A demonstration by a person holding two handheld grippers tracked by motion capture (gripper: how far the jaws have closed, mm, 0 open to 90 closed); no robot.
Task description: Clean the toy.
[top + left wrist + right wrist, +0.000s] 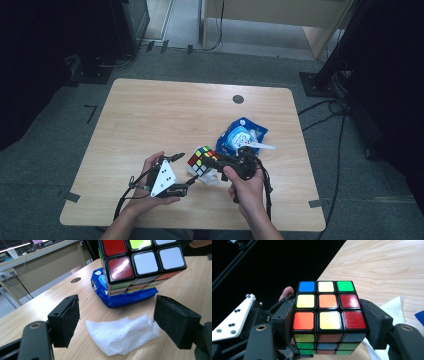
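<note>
A scrambled Rubik's cube [201, 160] hangs just above the wooden table [150, 110], and my right gripper [209, 163] is shut on it. In the right gripper view both pads press the cube's [327, 315] sides. My left gripper [186, 169] is just left of the cube, open, with nothing between its jaws. From the left gripper view [120, 311] the cube [140, 262] floats ahead, above a crumpled white tissue [122, 333] that lies on the table. The tissue [212, 179] sits under the right hand's front.
A blue wipes packet [242, 135] lies behind the cube, towards the table's right side; it shows as the blue packet [130, 298] beyond the tissue. A round dark grommet [238, 99] marks the far edge. The left half of the tabletop is bare wood.
</note>
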